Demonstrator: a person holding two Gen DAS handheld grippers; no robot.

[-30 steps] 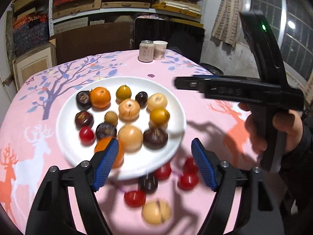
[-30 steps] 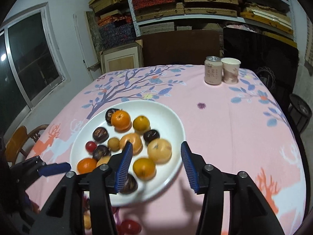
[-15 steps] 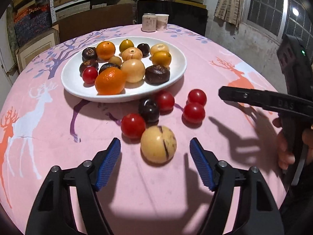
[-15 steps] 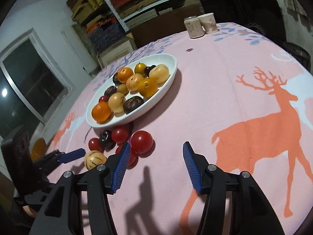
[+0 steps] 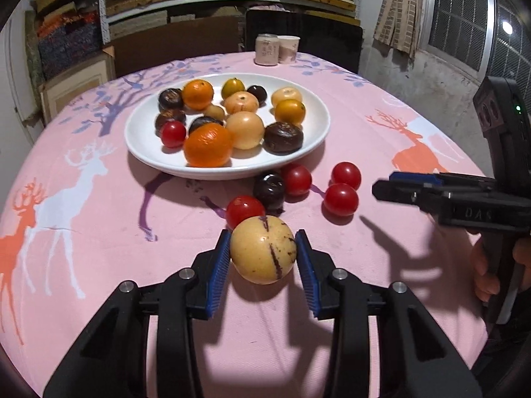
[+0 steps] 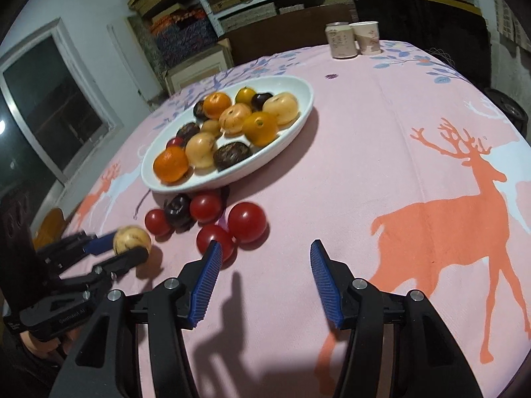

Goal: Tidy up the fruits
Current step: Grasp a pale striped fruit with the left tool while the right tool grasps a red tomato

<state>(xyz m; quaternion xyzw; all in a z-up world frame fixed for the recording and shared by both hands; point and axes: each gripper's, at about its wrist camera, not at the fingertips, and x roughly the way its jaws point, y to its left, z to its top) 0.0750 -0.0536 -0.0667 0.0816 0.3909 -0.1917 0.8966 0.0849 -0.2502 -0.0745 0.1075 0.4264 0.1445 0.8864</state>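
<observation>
1. Pale yellow streaked fruit (image 5: 264, 254) on pink tablecloth (image 5: 99, 219), flanked by left gripper (image 5: 264, 258); jaws just closing, blue pads apparently touching both sides.
2. Just beyond: 4 red tomatoes, nearest (image 5: 245, 211), around 1 dark fruit (image 5: 269, 189).
3. Farther back, white plate (image 5: 142, 139) heaped with fruit.
4. Right gripper (image 6: 264, 280) hovering with jaws apart, holding nothing.

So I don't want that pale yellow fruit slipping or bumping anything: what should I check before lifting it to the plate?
1. Left gripper pads on both sides of the pale yellow fruit, jaws just closing: ok.
2. Grip firm: cannot tell.
3. Red tomato touching the fruit behind: not ok, may roll.
4. Right gripper open, apart: ok.
5. Free spot on the white plate: ok.
</observation>
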